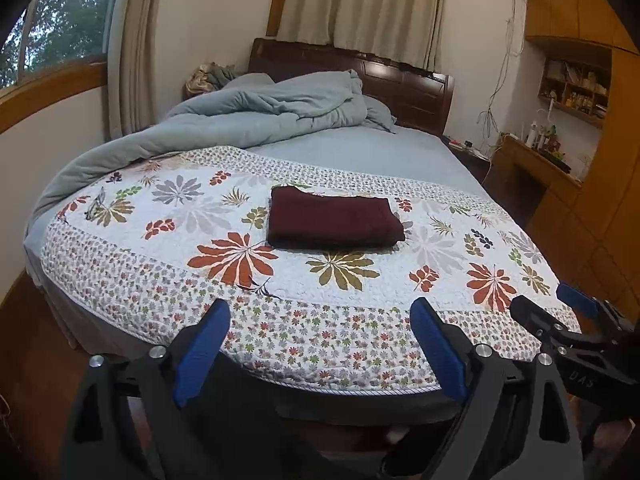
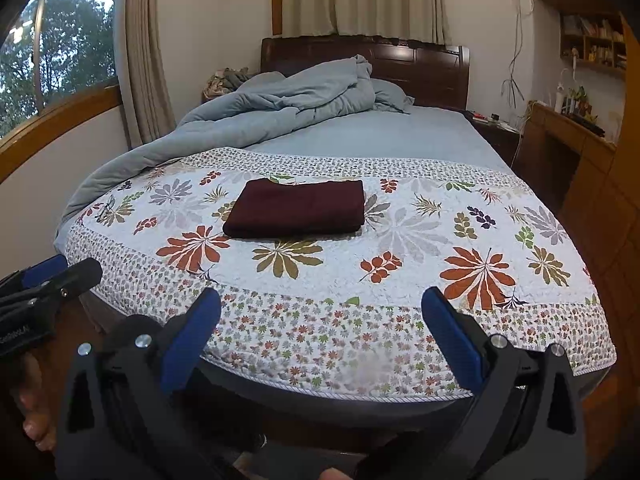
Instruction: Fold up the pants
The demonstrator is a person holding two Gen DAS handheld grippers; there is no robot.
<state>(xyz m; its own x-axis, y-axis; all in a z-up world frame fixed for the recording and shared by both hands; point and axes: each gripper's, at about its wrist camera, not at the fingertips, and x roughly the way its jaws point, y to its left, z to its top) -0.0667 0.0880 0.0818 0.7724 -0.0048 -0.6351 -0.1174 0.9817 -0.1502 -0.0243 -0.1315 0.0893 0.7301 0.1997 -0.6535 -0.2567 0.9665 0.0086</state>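
Readable text: almost none.
Only clear mark is "DAS", pale letters on the black body of my right gripper (image 1: 576,312), seen at the right edge of the left wrist view. My left gripper (image 2: 60,274) carries a white label at the left edge of the right wrist view, too blurred to read. Far-right shelf items illegible.

Your two wrist views look from the bed's (image 1: 360,152) foot toward the headboard (image 2: 420,68), side by side, sharing the quilt (image 1: 360,280) ahead of each gripper.
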